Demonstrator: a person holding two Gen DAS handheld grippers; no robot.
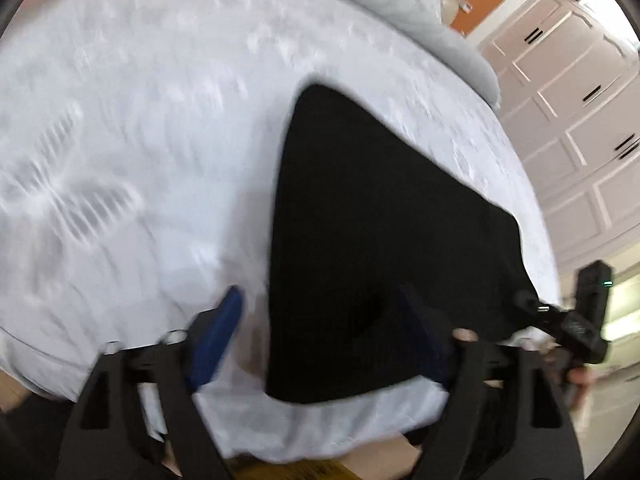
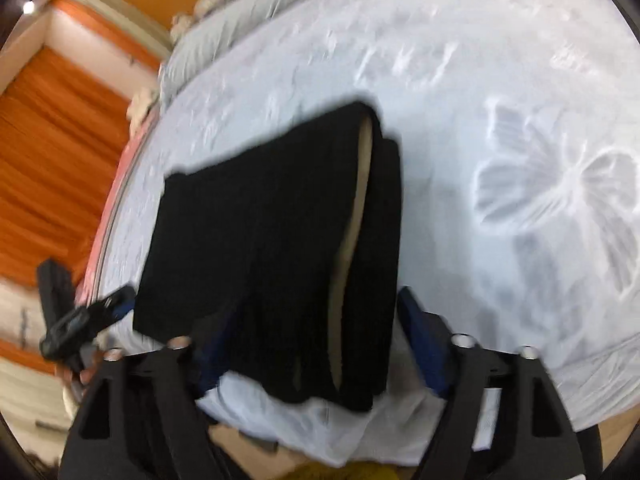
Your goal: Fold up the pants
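Black pants (image 1: 372, 240) lie folded on a white bed (image 1: 140, 140), near its front edge. In the right wrist view the pants (image 2: 260, 248) show a pale lining strip along a fold. My left gripper (image 1: 320, 320) is open, blue pads spread over the near left edge of the pants, holding nothing. My right gripper (image 2: 316, 320) is open too, its pads on either side of the pants' near end. The right gripper also shows in the left wrist view (image 1: 576, 320), and the left gripper in the right wrist view (image 2: 80, 320). Both views are motion-blurred.
A grey pillow (image 1: 420, 12) lies at the bed's far end. White panelled wardrobe doors (image 1: 568, 120) stand right of the bed. Orange curtains (image 2: 52, 160) hang on the other side. The bed's front edge (image 2: 340, 436) is just below the grippers.
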